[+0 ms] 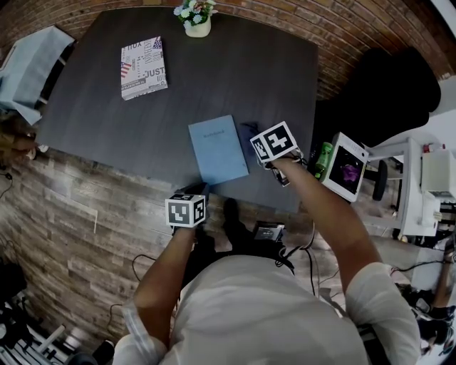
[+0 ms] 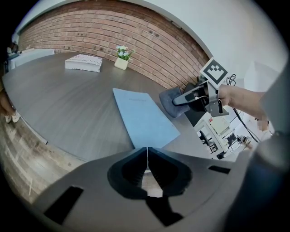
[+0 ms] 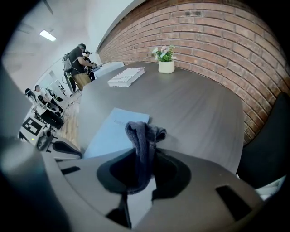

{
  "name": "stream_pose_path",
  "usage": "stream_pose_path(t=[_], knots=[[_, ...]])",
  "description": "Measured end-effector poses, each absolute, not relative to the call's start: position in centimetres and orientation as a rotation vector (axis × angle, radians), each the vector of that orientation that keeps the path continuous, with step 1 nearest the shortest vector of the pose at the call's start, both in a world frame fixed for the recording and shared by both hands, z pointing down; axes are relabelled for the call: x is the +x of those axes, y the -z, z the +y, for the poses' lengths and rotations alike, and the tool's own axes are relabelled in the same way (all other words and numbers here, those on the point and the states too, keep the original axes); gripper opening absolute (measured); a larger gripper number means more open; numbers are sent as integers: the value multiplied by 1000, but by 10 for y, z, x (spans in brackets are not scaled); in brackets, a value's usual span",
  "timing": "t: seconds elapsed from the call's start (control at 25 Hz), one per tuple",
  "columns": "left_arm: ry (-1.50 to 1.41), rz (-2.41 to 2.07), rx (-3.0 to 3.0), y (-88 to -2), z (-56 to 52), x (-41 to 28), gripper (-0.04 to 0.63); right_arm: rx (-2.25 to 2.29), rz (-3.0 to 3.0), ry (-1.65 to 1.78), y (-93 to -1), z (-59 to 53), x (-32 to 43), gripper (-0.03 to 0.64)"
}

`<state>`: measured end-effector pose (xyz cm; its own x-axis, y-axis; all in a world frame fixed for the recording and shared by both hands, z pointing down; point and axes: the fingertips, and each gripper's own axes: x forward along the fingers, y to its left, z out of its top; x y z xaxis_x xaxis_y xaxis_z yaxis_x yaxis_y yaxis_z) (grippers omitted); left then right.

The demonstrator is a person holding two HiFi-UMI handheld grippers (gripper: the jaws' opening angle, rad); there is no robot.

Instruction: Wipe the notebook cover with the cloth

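Right gripper view, from the near side of a dark table (image 1: 235, 71): pictured the right gripper (image 3: 144, 154) clamped on a dark grey cloth (image 3: 142, 131), pinched mid-fold, with a bunched end standing up past the tips. Held low over the tabletop, just off the right-hand long edge of the light blue notebook (image 1: 217, 150); impossible to tell whether brushing the cover or stopping just short of it. Showed the left gripper (image 2: 147, 152) with jaws pressed together on nothing, hovering at the table's near edge, close to the notebook's near left corner. Lay flat and closed near the front of the table, that notebook, with its long axis running away from the person at a slight tilt. Placed the task's target directly to the left of the cloth-bearing gripper, across the short axis. Judged the right gripper the nearer of the two and the likely one to wipe: a short sideways move onto the cover, then strokes along its length. Judged the wiping itself not yet begun. Farther back, well apart from all this: a printed book (image 1: 143, 67) and a small white flower pot (image 1: 197, 21) near the brick wall.
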<state>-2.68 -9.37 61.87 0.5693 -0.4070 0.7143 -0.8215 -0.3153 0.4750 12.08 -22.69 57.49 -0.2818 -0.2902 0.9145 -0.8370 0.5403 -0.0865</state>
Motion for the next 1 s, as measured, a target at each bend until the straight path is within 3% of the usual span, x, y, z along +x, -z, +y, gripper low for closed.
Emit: stream_pose_path(t=[1.0], knots=[[-571, -949, 1921, -620, -72, -34, 12, 583, -1972, -876, -588, -158, -32, 94]])
